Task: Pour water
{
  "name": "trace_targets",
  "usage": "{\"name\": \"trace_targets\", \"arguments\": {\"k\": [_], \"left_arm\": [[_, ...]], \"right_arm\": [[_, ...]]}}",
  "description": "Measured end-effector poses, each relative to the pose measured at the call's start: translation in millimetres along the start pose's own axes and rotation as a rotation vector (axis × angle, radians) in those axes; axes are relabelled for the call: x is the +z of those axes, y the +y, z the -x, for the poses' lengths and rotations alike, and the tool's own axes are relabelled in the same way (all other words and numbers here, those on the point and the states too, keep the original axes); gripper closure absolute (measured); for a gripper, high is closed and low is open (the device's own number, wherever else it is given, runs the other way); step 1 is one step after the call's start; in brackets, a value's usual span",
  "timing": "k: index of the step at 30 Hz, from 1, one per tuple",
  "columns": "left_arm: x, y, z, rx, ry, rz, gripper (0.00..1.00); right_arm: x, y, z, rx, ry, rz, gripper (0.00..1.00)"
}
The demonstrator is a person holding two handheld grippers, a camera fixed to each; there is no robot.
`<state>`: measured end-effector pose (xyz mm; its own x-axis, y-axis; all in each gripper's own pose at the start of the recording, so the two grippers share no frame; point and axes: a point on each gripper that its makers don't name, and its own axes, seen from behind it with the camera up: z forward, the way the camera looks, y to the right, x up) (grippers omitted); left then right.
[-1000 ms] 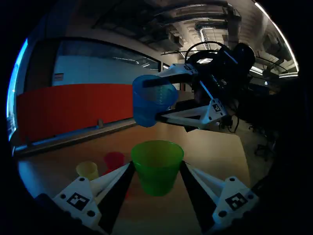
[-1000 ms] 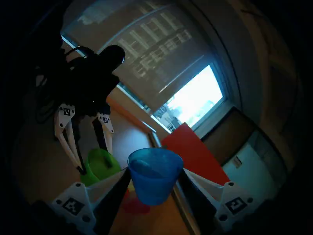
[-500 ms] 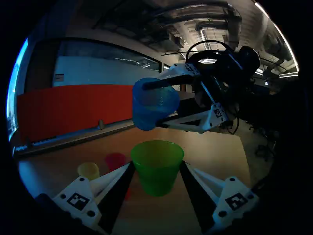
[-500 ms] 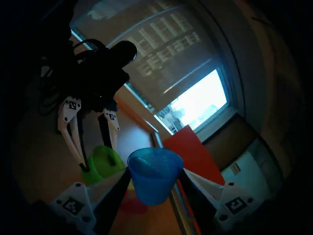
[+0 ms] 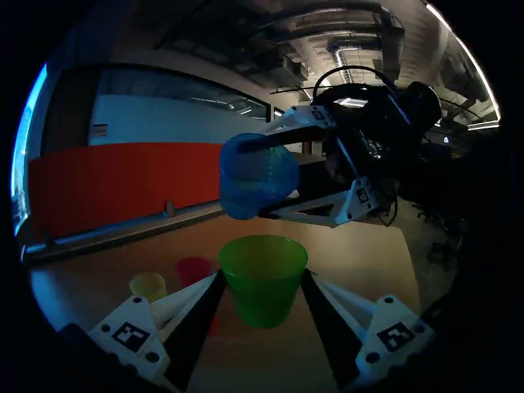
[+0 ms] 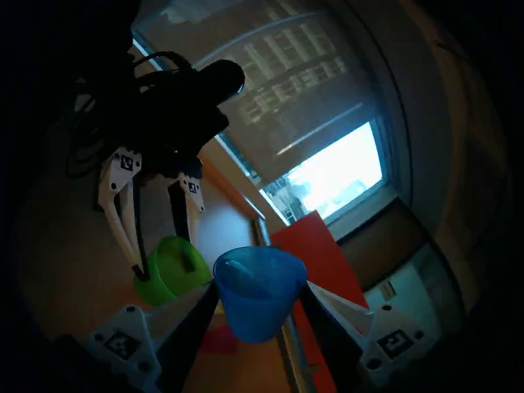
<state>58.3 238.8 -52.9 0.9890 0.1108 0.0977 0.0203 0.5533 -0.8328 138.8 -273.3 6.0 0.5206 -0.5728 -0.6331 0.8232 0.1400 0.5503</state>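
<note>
A: What's in the left gripper view?
B: The left gripper (image 5: 262, 288) is closed on the green cup (image 5: 263, 281). The blue cup (image 5: 254, 177) is tilted above it. A yellow cup (image 5: 148, 285) and a red cup (image 5: 192, 267) stand on the table (image 5: 367, 252).
A: And the right gripper view?
B: The right gripper (image 6: 259, 295) clamps the blue cup, with a bright window (image 6: 331, 173) beyond.

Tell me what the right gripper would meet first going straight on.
Nothing near, it seems. Past the blue cup it grips, the right gripper faces the far window; the green cup lies left of that line, though depth is unclear.
</note>
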Motion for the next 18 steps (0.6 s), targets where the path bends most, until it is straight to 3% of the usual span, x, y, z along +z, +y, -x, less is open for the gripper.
{"name": "trace_targets", "arguments": {"k": [18], "left_arm": [[1.1,1.7,-1.0,-0.002,0.004,0.005,0.17]], "right_arm": [[5.4,1.9,2.4,-0.067,-0.020,0.002,0.11]]}}
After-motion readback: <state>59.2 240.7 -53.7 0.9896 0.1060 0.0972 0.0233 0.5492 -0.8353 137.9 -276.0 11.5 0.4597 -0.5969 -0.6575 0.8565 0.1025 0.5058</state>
